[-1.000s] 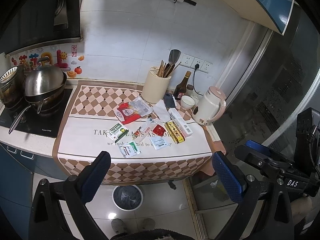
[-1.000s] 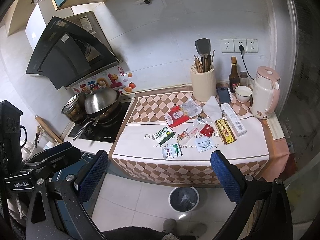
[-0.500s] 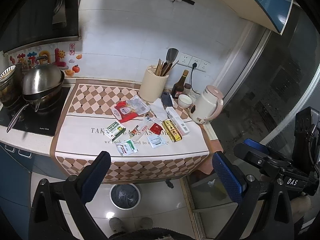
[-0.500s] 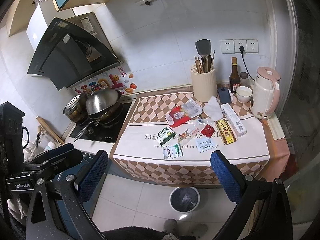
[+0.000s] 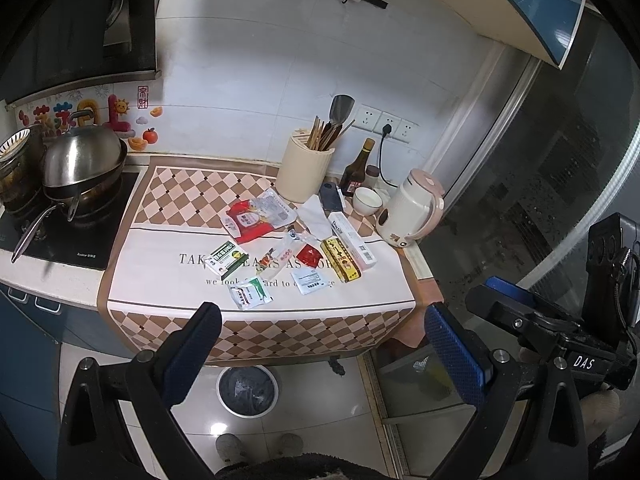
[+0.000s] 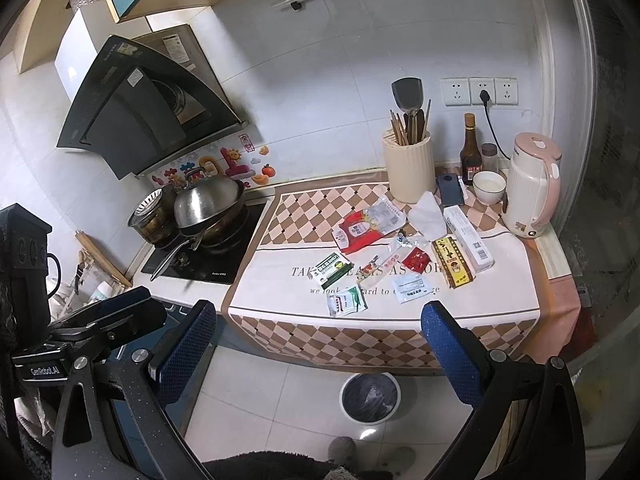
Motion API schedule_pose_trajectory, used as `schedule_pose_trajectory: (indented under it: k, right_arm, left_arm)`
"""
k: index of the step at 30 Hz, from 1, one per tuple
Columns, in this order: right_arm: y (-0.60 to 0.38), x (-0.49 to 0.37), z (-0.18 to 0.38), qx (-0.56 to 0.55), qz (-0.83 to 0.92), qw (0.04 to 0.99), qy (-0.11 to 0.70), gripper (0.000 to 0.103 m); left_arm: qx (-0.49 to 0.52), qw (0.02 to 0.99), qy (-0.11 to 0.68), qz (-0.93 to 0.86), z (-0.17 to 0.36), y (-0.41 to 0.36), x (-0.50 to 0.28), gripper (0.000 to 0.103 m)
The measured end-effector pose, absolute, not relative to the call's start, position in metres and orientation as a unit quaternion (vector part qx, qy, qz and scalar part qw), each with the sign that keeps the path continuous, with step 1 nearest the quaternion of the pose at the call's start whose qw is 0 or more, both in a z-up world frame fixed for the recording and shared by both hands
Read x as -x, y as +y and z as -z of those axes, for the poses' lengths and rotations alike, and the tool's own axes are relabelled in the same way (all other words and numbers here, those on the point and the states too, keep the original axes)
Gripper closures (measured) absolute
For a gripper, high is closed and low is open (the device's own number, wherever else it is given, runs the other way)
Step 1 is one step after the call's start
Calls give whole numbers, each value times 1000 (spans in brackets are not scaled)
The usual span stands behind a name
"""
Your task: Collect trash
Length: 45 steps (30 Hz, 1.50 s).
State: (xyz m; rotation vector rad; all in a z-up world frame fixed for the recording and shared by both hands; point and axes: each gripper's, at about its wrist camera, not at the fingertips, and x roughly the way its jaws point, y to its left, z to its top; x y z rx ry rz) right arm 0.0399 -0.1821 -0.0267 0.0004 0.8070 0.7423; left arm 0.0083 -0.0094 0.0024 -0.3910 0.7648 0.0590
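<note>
1. Left hand-held gripper and right hand-held gripper: fingers wide apart, empty, well short of the tabletop
2. Bin: on the floor below the tabletop's front edge
3. Trash: sachets, boxes and a red wrapper scattered mid-cloth
4. Risk: flat sachets may slip from the pads; the hanging cloth could drag the kettle
5. Only the right view shows the rolling pin; only the left shows the glass door
</note>
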Motion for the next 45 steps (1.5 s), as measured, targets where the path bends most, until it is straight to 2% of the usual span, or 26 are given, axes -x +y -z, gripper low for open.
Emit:
schedule_pose_trajectory:
  k: [18,24,31,39,45]
  right_arm:
    - [-182,-36,29,-4,-355,852,384,0]
    - [-184,-47,40,-11,-304,872,384,0]
    - [-191,-136,103,4,-194,881,432,0]
    - [-197,-283,238,24,-139,833,535,0]
    - [-179,-390,331,48,-133,805,576,0]
  left_arm:
    - [186,908,374,-35,0,-19,-9,0]
    - [107,903,381,-164,22,-14,-44,0]
    - [64,852,465,-232,113,28,-143,0]
    - [66,753,608,-242,279,73,-234,0]
    - [56,726,631,-266,334,104,-259,1]
